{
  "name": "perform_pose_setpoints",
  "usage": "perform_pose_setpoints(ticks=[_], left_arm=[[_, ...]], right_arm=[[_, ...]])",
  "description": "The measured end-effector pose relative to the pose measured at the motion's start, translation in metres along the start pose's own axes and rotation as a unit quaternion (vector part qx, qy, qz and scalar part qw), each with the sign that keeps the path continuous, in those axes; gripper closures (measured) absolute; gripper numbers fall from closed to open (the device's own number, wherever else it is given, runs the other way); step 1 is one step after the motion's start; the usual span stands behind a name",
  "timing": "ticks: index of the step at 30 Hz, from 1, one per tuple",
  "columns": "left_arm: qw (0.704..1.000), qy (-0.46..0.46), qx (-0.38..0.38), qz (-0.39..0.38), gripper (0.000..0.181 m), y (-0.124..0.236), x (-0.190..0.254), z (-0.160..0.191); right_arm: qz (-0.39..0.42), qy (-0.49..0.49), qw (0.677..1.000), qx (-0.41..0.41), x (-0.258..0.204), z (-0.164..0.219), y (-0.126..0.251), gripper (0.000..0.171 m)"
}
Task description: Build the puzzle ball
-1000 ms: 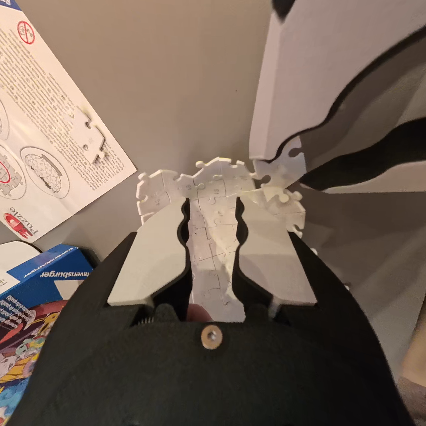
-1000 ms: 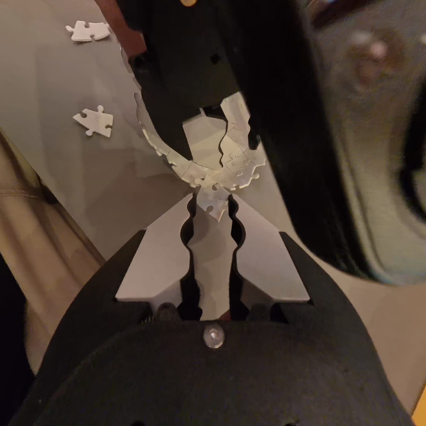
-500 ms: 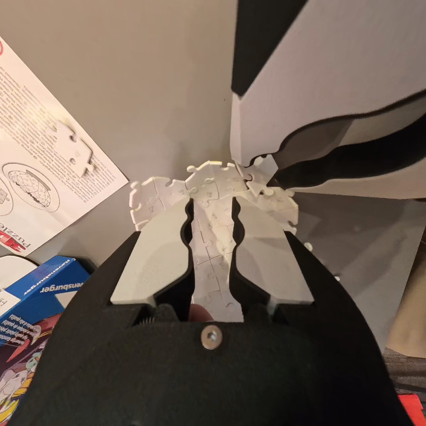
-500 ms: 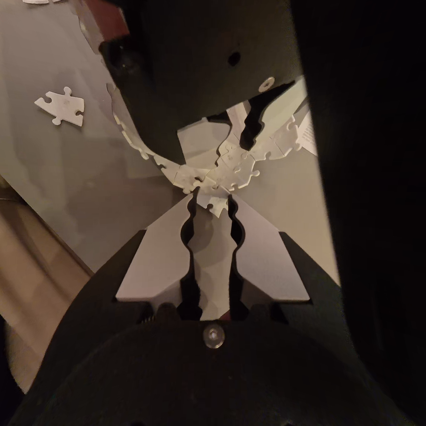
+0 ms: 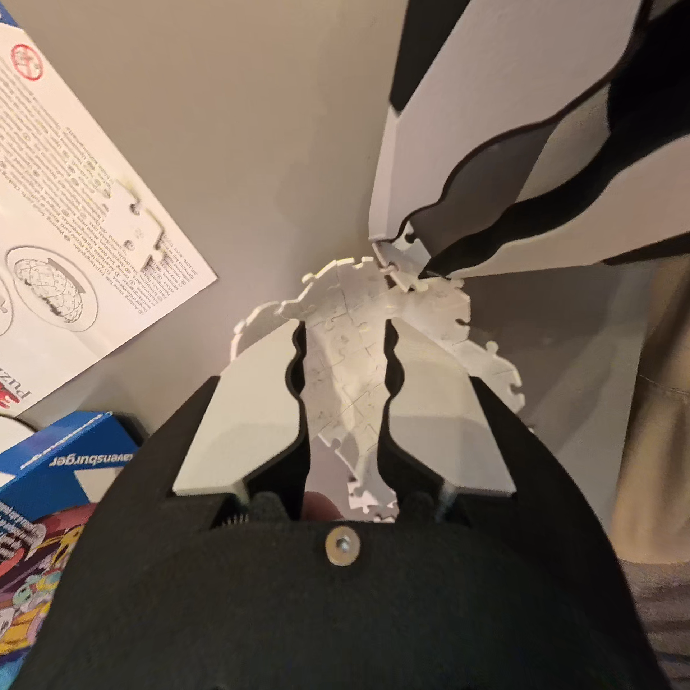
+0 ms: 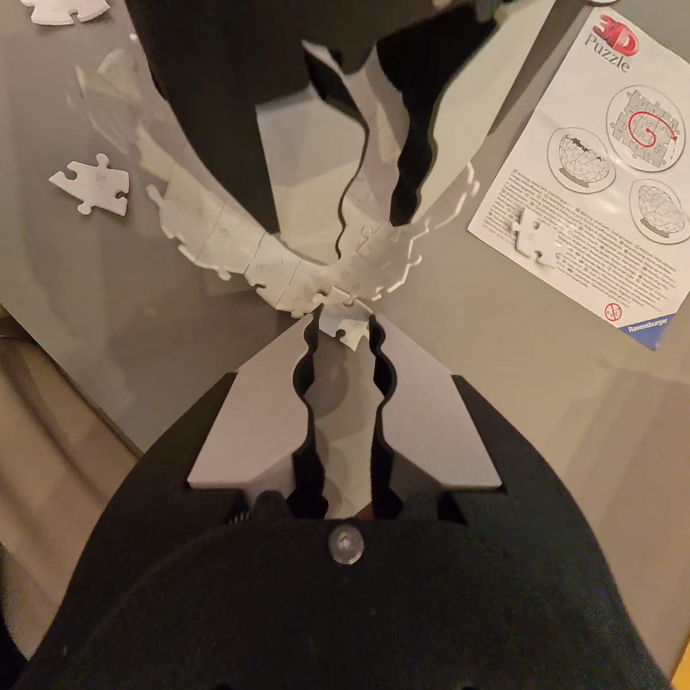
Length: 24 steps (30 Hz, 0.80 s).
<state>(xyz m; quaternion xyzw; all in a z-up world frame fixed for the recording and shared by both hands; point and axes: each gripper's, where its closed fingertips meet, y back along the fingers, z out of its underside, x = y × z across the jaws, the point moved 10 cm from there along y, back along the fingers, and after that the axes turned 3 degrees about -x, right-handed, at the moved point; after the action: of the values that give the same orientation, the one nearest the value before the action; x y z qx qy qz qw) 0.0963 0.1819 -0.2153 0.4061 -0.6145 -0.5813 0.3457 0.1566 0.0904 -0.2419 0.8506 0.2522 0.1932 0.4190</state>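
A curved shell of joined white puzzle pieces (image 5: 347, 366) is clamped between the fingers of my left gripper (image 5: 345, 328), above the grey table (image 5: 261, 149). My right gripper (image 5: 405, 257) comes in from the upper right, shut on a single white puzzle piece (image 5: 401, 254) that touches the shell's far rim. In the right wrist view the single piece (image 6: 341, 325) sits at the tips of my right gripper (image 6: 343, 319), against the shell (image 6: 231, 239). The left gripper (image 6: 366, 224) stands dark behind the shell. Whether the piece's tabs are locked in is hidden.
An instruction leaflet (image 5: 74, 168) lies at the left with a loose piece (image 5: 136, 231) on it; the leaflet also shows in the right wrist view (image 6: 597, 231). A blue puzzle box (image 5: 56, 478) is at the lower left. Another loose piece (image 6: 93, 186) and joined pieces (image 6: 63, 9) lie on the table (image 6: 485, 373). My right fingertips sit around 4 cm from my left ones.
The shell has tilted to the right in my left gripper. The right gripper has kept its piece against the shell's rim. The right view has swung so the leaflet is now in it.
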Motion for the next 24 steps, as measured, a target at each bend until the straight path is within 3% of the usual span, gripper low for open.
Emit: perform_pose_setpoints(ticks=[6, 10, 21, 24], left_arm=[[0.995, -0.042, 0.085, 0.011, 0.137, 0.023, 0.005, 0.017], [0.982, -0.113, 0.149, -0.034, 0.137, 0.035, 0.012, 0.030], [0.952, -0.220, 0.200, -0.077, 0.158, 0.022, 0.001, 0.014], [0.950, -0.236, 0.197, -0.049, 0.159, 0.014, -0.003, 0.010]], right_arm=[[0.001, 0.002, 1.000, -0.001, 0.002, 0.000, -0.002, 0.146], [-0.001, -0.001, 1.000, 0.004, 0.004, 0.000, -0.001, 0.146], [-0.004, 0.004, 1.000, 0.008, 0.006, 0.001, -0.003, 0.146], [-0.006, 0.010, 1.000, 0.010, 0.007, 0.002, -0.004, 0.146]])
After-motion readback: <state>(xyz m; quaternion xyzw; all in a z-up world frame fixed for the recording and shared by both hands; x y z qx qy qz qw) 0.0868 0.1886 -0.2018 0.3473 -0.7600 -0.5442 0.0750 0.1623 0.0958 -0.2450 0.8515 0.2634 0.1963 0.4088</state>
